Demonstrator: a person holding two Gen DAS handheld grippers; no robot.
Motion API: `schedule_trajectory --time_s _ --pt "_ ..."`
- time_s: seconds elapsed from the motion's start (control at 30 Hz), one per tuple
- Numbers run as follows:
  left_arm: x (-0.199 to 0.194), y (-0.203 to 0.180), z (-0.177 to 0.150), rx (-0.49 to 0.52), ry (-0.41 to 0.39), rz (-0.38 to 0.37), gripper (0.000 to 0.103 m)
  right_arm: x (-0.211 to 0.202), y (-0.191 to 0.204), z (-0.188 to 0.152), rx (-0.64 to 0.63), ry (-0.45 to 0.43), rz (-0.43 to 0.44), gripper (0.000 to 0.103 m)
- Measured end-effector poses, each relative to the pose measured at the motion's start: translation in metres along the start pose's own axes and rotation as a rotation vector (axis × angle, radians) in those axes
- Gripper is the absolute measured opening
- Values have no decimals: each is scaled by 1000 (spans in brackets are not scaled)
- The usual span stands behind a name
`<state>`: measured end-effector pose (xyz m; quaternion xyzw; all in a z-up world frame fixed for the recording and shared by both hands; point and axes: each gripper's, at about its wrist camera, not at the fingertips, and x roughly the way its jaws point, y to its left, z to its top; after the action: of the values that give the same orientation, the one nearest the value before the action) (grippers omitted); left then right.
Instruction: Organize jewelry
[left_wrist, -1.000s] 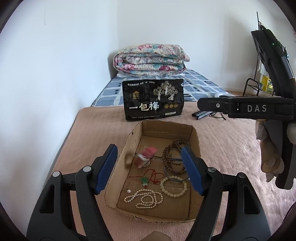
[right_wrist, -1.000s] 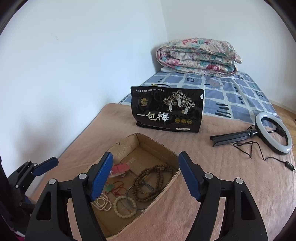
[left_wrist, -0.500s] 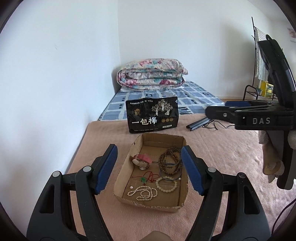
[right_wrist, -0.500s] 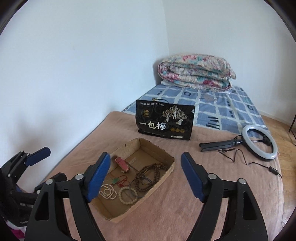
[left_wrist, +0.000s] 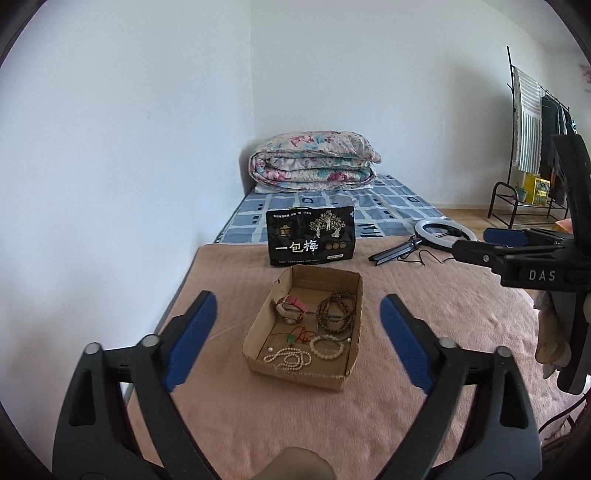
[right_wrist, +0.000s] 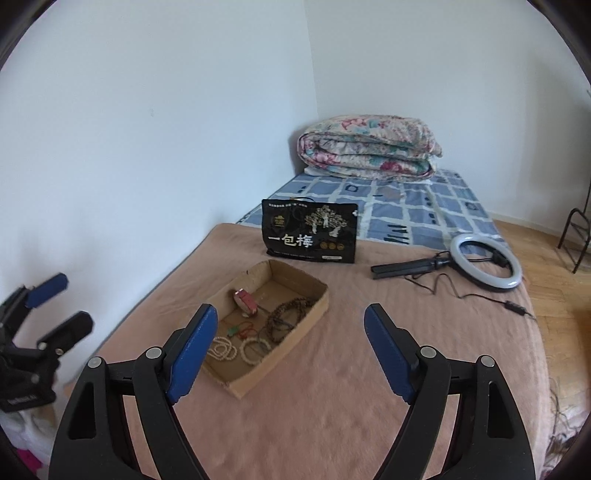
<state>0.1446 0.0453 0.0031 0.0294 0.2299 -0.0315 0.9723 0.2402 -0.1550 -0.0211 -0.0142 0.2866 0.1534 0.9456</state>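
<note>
Both claws (left_wrist: 297, 339) (right_wrist: 290, 350) wide, angled downward

pink blanket (left_wrist: 424, 332), floral quilt (left_wrist: 314, 162), blue-checked sheet (left_wrist: 388, 206), black bag (left_wrist: 310, 236)

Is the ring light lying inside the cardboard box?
No, the ring light lies on the pink blanket, apart from the cardboard box.

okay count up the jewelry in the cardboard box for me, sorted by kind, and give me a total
Inside the cardboard box:
Dark wooden bead strand: 1
Pale bead bracelet: 1
Pearl necklace: 1
Red cord with green pendant: 1
Pink-strapped watch: 1
Loose pearl: 1
Total: 6
</note>
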Motion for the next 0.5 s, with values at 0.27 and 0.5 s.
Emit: schedule_trajectory --time_s 0.27,0.5 --pt "-37 -7 -11 19 -26 43 102 -29 -3 -19 -33 -30 -56 85" --pt "-50 -11 -18 23 -27 84 103 -35 -10 -27 -20 -32 -71 85"
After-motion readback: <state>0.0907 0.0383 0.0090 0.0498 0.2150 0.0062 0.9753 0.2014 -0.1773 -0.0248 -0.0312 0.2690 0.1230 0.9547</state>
